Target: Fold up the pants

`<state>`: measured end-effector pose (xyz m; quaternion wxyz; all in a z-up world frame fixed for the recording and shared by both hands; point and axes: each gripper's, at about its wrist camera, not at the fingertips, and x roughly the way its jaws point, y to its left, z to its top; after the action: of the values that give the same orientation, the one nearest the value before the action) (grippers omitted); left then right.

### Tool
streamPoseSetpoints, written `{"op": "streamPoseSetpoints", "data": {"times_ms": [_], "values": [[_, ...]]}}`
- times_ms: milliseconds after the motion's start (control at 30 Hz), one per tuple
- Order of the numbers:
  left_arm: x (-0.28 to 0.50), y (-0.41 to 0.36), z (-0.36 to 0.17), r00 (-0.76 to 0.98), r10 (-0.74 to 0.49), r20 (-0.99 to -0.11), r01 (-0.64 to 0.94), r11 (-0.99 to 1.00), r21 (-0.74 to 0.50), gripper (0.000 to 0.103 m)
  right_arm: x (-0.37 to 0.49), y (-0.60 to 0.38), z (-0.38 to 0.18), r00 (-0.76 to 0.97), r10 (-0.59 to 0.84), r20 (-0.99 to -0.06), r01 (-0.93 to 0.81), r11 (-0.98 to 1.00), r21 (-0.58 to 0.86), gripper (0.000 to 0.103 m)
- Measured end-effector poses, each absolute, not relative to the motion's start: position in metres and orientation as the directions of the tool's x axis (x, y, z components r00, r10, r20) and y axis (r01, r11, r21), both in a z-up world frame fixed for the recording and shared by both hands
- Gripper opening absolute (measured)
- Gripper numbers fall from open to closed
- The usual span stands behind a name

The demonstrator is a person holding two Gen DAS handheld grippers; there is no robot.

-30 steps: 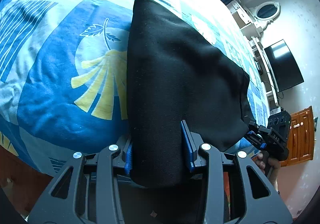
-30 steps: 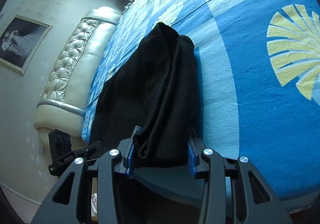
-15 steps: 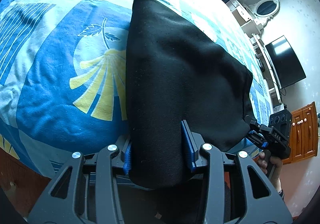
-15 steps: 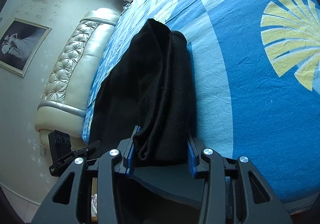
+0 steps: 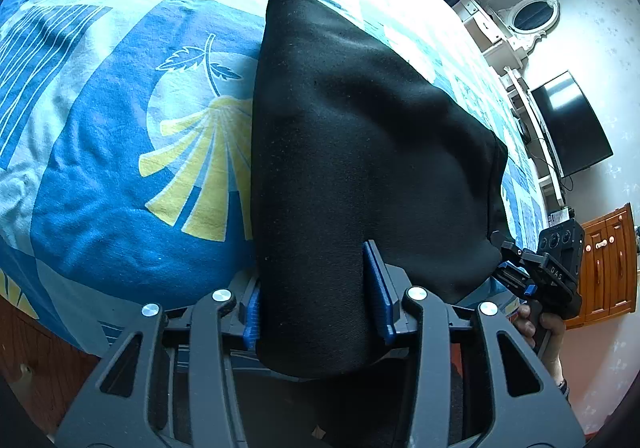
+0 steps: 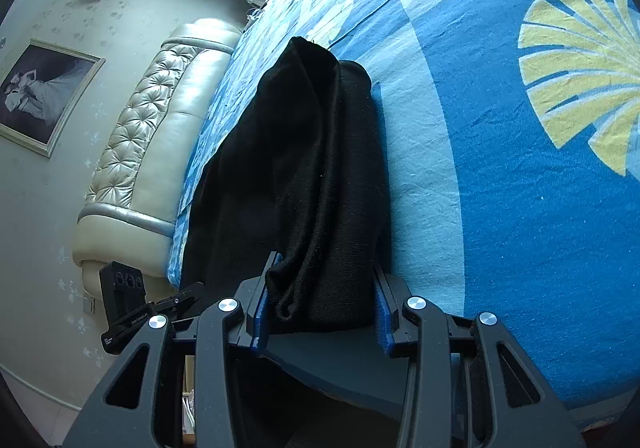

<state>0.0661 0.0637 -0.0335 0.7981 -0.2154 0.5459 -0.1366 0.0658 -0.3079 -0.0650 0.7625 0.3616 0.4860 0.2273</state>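
One pair of black knit pants [image 5: 360, 152] on the blue patterned bedsheet [image 5: 100, 208], near edge bunched inside both the left gripper [image 5: 318, 298] and right gripper [image 6: 322, 302] (two grippers, jaws part-open, clamping cloth)

Black pants [image 5: 360, 152], folded, on the bed

Bright daylight, glare top of bedspread [image 5: 120, 176]; fisheye edges warped.
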Motion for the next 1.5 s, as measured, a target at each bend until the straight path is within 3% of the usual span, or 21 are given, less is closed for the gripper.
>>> {"op": "streamPoseSetpoints", "data": {"times_ms": [433,667,833,967,1100,1367,1433,1467,1500], "values": [[0.068,0.056,-0.038,0.375,-0.44,-0.816,-0.013,0.878,-0.479,0.049,0.067,-0.309,-0.065,0.426,0.705,-0.567,0.002,0.626,0.779,0.042],[0.066,0.054,-0.034,0.414,-0.407,-0.814,0.023,0.899,-0.438,0.067,0.067,-0.312,-0.067,0.427,0.72,-0.547,0.001,0.605,0.796,0.049],[0.063,0.077,-0.015,0.45,-0.504,-0.737,0.09,0.847,-0.524,0.08,0.071,-0.32,-0.052,0.432,0.71,-0.557,-0.022,0.626,0.78,0.058],[0.082,0.105,-0.011,0.469,-0.584,-0.663,0.103,0.782,-0.615,0.09,0.089,-0.336,-0.044,0.479,0.722,-0.5,-0.025,0.58,0.814,0.064],[0.123,0.115,-0.028,0.445,-0.63,-0.637,0.055,0.729,-0.682,0.09,0.129,-0.332,-0.05,0.465,0.735,-0.493,-0.02,0.566,0.824,0.066],[0.192,0.093,-0.062,0.376,-0.65,-0.661,0.053,0.727,-0.685,0.09,0.181,-0.308,-0.068,0.415,0.763,-0.496,-0.013,0.55,0.835,0.067],[0.198,0.087,-0.065,0.364,-0.652,-0.665,0.072,0.732,-0.678,0.08,0.182,-0.303,-0.068,0.405,0.768,-0.496,-0.029,0.553,0.833,0.065],[0.201,0.082,-0.066,0.357,-0.635,-0.685,0.086,0.753,-0.652,0.063,0.181,-0.301,-0.068,0.405,0.76,-0.509,-0.035,0.569,0.822,0.058],[0.203,0.079,-0.068,0.35,-0.62,-0.702,0.09,0.768,-0.634,0.056,0.18,-0.301,-0.07,0.397,0.752,-0.527,-0.042,0.588,0.808,0.05]]}}
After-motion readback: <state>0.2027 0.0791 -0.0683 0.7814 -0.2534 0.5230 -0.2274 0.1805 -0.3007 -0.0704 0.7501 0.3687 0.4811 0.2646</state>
